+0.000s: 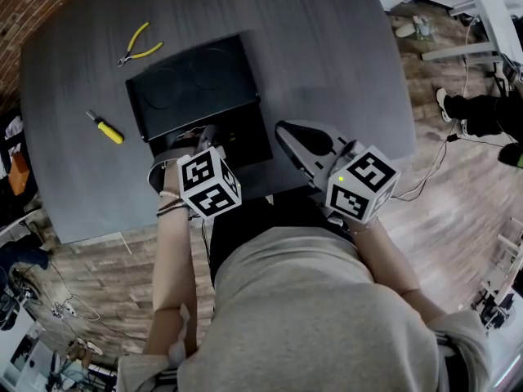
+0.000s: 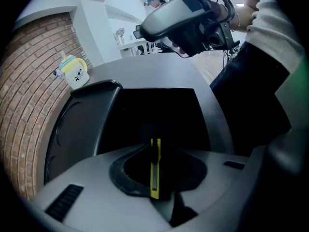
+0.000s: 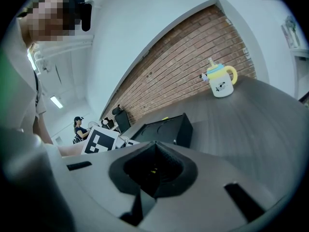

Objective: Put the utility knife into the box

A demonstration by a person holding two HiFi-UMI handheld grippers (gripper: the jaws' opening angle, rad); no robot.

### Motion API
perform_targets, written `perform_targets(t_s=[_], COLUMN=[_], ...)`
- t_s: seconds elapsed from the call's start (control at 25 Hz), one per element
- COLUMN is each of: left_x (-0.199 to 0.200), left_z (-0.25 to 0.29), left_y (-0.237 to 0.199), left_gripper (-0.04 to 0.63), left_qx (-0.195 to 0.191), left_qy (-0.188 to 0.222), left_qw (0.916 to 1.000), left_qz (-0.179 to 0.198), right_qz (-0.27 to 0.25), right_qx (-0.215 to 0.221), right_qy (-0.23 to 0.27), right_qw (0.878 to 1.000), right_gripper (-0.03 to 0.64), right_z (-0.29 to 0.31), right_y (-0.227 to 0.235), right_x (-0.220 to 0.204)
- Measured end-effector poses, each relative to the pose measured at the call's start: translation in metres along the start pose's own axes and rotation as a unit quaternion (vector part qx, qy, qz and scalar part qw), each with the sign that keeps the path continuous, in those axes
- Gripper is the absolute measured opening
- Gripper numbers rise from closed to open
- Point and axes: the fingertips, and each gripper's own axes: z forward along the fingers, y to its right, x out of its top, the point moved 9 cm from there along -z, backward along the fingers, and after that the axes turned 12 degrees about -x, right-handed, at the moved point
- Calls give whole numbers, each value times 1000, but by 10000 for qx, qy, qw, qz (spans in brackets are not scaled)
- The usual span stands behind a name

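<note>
Left gripper clamped on yellow utility knife, knife upright between jaws, held over open black box on grey table, right gripper jaws together, seemingly empty, just beside box.

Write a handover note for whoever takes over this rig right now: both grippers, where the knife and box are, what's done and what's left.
Left gripper: shut on the utility knife, held at the open box.
Right gripper: shut, apparently empty, to the box's right.
Done: knife is gripped and at the box.
Left: lower it in, release.
</note>
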Motion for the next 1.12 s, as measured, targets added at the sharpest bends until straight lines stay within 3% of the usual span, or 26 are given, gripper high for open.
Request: perform_targets(t_s=[0.24, 0.52, 0.76, 0.96, 1.12], left_x=[1, 2, -2, -14, -19], left_z=[-1, -19, -44, -74, -101], left_y=[0, 3, 9, 19, 30], left_gripper=[80, 80, 78, 78, 75], left_qx=[115, 79, 534, 778, 892], left_qy=[61, 501, 898, 1471, 2292], left_qw=[9999, 9987, 9942, 9840, 9635], left_qz=[64, -63, -260, -635, -1057], right_qz=[-27, -142, -312, -367, -511], right_qx=[-21, 81, 152, 349, 457], right_qy=[13, 26, 33, 103, 213], right_qw=[10000, 9999, 9994, 9987, 9974], right_gripper=[6, 6, 6, 6, 6], right_z=[1, 0, 1, 8, 10], right_y=[-3, -10, -14, -28, -43], right_x=[1, 2, 5, 7, 10])
